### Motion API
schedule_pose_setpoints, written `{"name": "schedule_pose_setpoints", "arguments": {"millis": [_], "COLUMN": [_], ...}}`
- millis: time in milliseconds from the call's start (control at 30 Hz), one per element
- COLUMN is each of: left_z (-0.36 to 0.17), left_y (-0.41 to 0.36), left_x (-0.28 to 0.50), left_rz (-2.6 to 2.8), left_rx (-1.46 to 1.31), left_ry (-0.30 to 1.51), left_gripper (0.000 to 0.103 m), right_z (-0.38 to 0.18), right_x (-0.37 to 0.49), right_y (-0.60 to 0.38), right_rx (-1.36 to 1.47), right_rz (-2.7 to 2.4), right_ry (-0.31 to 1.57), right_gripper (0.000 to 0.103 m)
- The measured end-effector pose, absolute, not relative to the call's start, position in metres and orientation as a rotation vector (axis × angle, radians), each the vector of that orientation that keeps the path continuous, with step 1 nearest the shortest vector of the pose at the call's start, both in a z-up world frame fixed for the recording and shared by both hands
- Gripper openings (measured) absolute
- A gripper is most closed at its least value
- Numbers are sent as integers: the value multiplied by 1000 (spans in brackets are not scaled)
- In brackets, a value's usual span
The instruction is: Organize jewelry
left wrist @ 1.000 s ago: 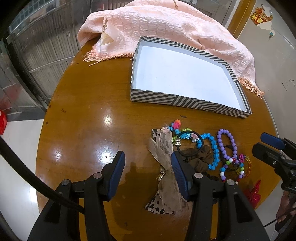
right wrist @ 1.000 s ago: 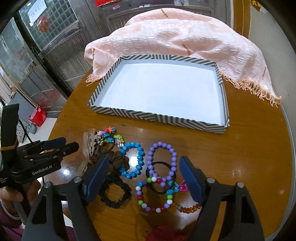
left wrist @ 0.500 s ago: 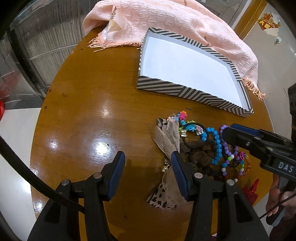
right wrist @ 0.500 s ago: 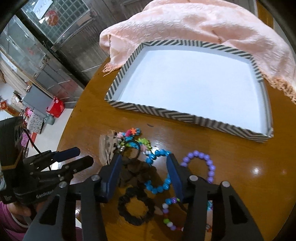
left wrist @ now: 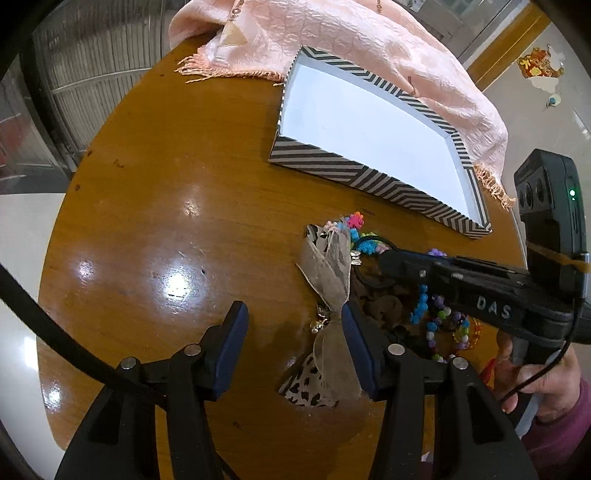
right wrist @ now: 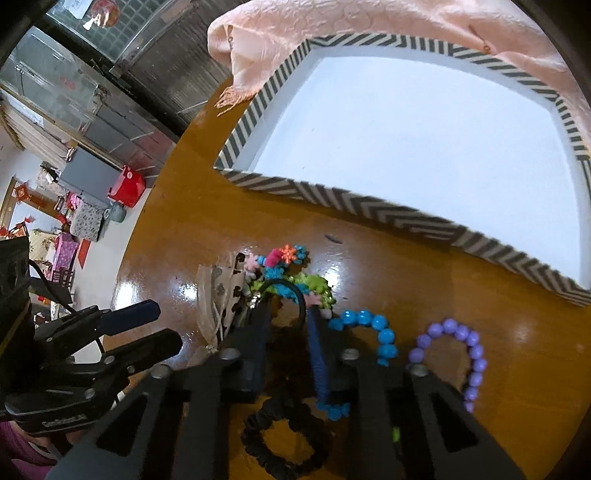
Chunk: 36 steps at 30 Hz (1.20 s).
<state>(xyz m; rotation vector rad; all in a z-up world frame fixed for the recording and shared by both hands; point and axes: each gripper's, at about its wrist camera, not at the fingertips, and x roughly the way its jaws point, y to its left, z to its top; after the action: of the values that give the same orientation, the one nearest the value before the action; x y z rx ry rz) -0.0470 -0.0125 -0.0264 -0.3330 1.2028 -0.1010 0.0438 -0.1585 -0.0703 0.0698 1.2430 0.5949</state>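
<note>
A heap of hair ties and bead bracelets lies on the round wooden table in front of a striped box with a bare white floor. My right gripper points down into the heap. Its jaws are closing, and the pads press on a brown scrunchie with a thin black elastic loop at their tips. In the left wrist view the right gripper reaches in from the right, held by a hand. My left gripper hovers open over the table, its right finger beside a sheer leopard-print bow.
A blue bead bracelet, a purple bead bracelet, a black scrunchie and a colourful flower tie lie around the right gripper. A pink fringed scarf drapes over the table's far edge behind the box.
My right gripper has dropped and moved left over the heap, and its jaws have gone from wide apart to narrow around the brown scrunchie. The left gripper has barely shifted and stays open.
</note>
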Motion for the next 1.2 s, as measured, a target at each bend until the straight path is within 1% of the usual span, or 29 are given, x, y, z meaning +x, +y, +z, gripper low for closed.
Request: {"name": "schedule_pose_setpoints", "arguments": {"millis": [67, 167, 267, 500, 967, 1000, 1033, 1100, 1200], "left_z": [-27, -27, -29, -25, -48, -50, -51, -51, -52], "left_y": [-13, -15, -19, -35, -52, -54, -55, -59, -55], "left_x": [-48, -50, -49, -50, -33, -33, -34, -34, -32], "left_rz": [-116, -144, -179, -265, -218, -215, -215, -215, -217], "left_rx": [-331, -328, -325, -288, -233, -221, -212, -169, -204], "left_ry": [1205, 1210, 1217, 1208, 1274, 1277, 1272, 1251, 1259], "left_gripper": [35, 35, 35, 35, 35, 34, 24, 12, 8], "right_z": [-68, -56, -45, -36, -16, -15, -15, -15, -14], "right_x": [45, 43, 41, 35, 28, 27, 27, 26, 24], "right_y": [-161, -164, -170, -184, -197, -198, -199, -202, -205], "right_rx": [85, 84, 91, 118, 153, 154, 155, 159, 166], "right_rz": [594, 605, 603, 589, 582, 580, 579, 575, 569], "right_ry": [1220, 1183, 1164, 1132, 1089, 1087, 1086, 1083, 1079], "right_gripper": [5, 4, 4, 4, 4, 4, 4, 4, 4]}}
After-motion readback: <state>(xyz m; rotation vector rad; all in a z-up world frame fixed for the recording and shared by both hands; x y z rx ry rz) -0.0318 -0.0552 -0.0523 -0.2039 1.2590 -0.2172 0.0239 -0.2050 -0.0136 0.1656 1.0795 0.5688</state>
